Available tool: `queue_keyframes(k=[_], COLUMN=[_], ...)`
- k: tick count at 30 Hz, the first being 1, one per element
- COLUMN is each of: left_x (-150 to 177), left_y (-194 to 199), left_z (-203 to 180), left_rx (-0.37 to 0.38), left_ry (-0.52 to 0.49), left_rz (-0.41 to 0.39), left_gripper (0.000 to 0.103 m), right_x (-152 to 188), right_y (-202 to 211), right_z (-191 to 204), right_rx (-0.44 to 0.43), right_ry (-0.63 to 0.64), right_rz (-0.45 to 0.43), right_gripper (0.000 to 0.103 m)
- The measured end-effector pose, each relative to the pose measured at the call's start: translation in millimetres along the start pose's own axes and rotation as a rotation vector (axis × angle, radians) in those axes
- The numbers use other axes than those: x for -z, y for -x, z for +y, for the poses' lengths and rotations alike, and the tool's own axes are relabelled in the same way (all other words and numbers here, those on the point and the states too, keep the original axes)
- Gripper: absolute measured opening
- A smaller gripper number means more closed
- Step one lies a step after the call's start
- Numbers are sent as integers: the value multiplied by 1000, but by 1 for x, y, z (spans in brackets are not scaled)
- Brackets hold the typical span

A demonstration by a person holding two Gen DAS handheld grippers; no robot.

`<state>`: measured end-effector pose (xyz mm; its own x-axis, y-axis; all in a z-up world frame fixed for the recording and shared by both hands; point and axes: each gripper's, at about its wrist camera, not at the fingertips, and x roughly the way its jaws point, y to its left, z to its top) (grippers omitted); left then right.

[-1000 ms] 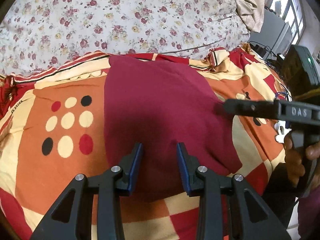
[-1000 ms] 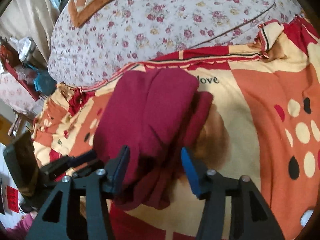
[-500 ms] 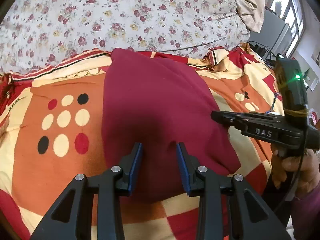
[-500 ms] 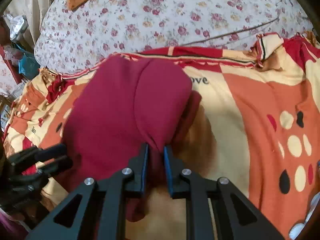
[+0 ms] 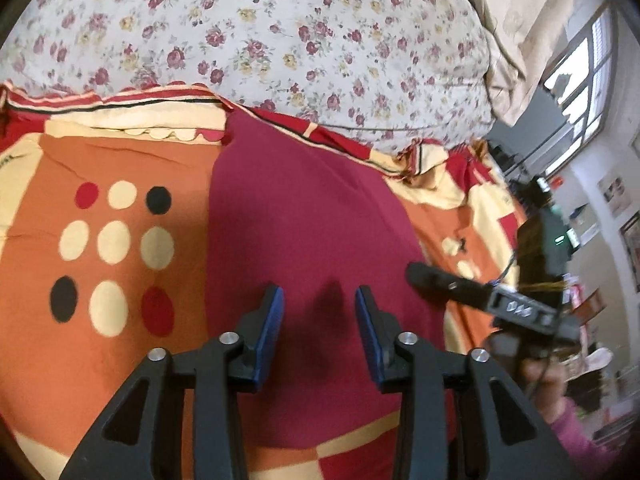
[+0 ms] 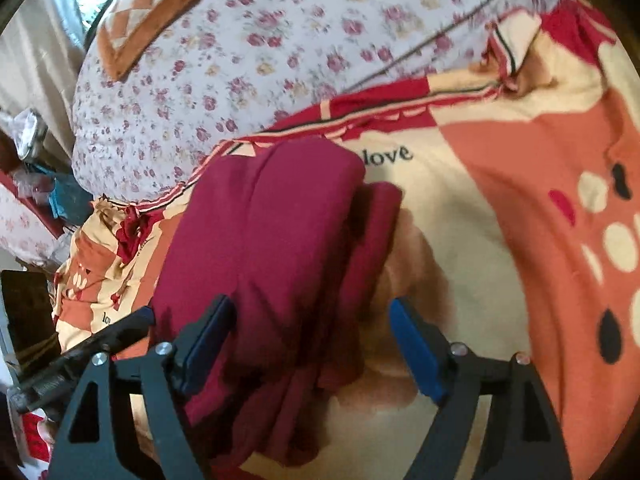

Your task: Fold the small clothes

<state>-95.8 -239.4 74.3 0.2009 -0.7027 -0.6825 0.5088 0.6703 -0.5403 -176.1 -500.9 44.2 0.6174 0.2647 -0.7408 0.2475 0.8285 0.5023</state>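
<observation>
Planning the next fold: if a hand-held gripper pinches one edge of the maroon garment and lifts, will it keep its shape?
Probably not. The maroon garment lies in soft rounded layers, so it likely droops and unfolds. Its layers sit loosely stacked on the patterned blanket; a push would likely bunch them.

Bedroom in a home: a bed spread with a patterned blanket (image 5: 120,168) and floral quilt (image 5: 280,40), curtain (image 5: 516,12) beside a window (image 5: 580,76), pictures on the wall (image 5: 612,192).

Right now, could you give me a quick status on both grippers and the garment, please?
Left gripper open, over the maroon garment. Right gripper open, holding nothing. Garment folded on the patterned blanket. Nothing in the way.
</observation>
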Motion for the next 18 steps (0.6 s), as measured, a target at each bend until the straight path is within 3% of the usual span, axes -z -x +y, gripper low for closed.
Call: queue_keyframes(k=[5,13,18], left_x=[-13,-30,-39], left_y=[-3,-16,-32], left_z=[13,41,41], left_rx=[132,232,273], left_ry=[64,151,124], left_rz=[-21,-55,-35], left_gripper=[39,42,46], right_x=[-5,-12,-14], right_y=[-19,-36,-41], right_z=[-6,-6,-5], right_rx=[-67,-111,-119], right_ry=[-25,-1,13], right_rz=[7,2,-8], right_gripper=[87,93,97])
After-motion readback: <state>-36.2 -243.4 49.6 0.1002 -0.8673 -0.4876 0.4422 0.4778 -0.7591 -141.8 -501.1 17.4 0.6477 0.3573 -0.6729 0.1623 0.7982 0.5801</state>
